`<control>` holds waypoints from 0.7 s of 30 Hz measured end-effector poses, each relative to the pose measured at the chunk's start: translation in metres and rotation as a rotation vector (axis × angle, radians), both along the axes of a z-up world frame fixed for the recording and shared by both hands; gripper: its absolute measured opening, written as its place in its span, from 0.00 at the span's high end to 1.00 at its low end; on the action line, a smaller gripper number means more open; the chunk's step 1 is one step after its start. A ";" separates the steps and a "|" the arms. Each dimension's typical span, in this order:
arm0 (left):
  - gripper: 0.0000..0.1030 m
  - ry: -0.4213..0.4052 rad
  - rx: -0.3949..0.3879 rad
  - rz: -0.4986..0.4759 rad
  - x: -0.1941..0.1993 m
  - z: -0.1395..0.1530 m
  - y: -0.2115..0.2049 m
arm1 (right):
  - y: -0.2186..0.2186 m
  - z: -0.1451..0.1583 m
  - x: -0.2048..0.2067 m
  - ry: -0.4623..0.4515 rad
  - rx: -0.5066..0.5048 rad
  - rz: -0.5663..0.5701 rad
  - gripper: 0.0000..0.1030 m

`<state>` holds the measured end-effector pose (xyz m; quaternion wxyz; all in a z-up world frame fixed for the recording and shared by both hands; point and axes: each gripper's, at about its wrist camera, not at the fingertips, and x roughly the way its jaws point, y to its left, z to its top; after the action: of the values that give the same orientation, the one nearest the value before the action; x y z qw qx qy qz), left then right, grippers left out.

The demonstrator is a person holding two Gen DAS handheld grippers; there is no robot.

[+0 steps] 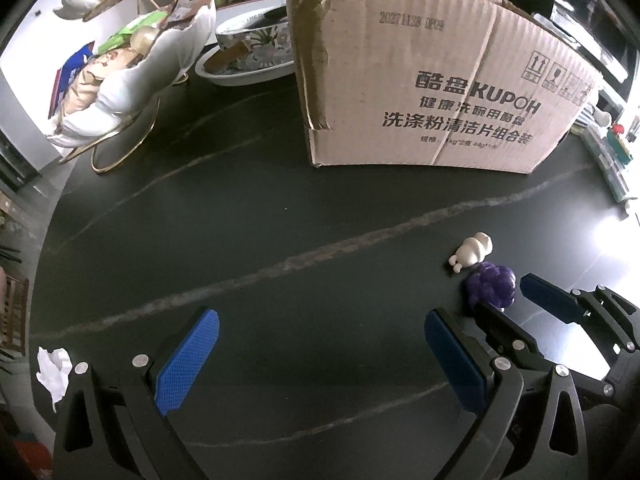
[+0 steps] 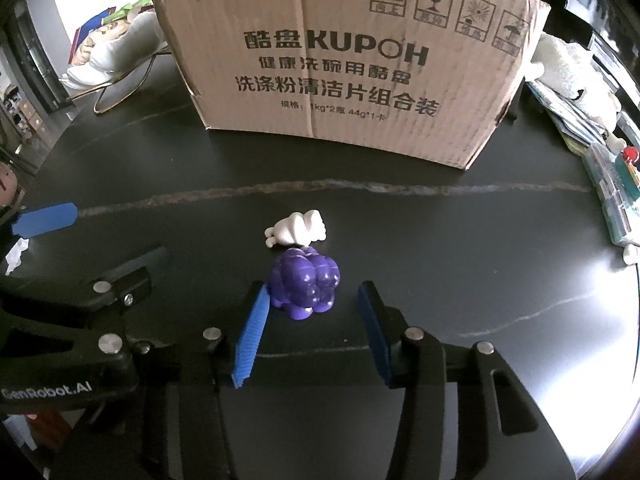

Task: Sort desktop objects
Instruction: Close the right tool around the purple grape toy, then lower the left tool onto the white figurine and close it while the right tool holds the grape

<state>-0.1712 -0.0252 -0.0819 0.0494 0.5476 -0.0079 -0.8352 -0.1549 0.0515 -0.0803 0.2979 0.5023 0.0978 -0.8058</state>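
Note:
A purple grape toy (image 2: 306,282) lies on the dark table, with a small white figure (image 2: 296,228) lying just beyond it and touching it. My right gripper (image 2: 314,300) is open, its blue fingers on either side of the near end of the grape toy; the left pad is close to it. Both toys also show in the left wrist view, the grape toy (image 1: 491,285) and the white figure (image 1: 472,254), with the right gripper's fingers (image 1: 548,300) beside them. My left gripper (image 1: 320,344) is open and empty over bare table to the left.
A large cardboard box (image 2: 340,60) stands behind the toys. A white shell-shaped snack holder (image 1: 132,76) and a patterned dish (image 1: 244,64) sit at back left. Crumpled white paper (image 1: 54,368) lies near the left edge. Plastic boxes and small figures (image 2: 612,184) line the right edge.

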 end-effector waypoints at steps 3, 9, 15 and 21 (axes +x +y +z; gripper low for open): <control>0.01 -0.002 -0.002 -0.002 0.001 0.000 0.002 | -0.001 -0.002 0.000 0.002 -0.005 0.010 0.60; 0.01 -0.007 -0.001 -0.008 0.002 -0.001 0.003 | -0.001 -0.005 0.000 0.003 -0.008 0.019 0.63; 0.01 0.003 0.018 -0.030 0.005 0.003 0.009 | 0.006 -0.002 0.000 0.002 -0.010 0.006 0.63; 0.01 0.016 0.043 -0.041 0.002 0.007 0.022 | 0.022 0.005 -0.002 0.019 -0.006 -0.043 0.63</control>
<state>-0.1688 -0.0037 -0.0744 0.0205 0.5415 -0.0006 -0.8405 -0.1570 0.0740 -0.0758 0.2809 0.4959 0.0874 -0.8170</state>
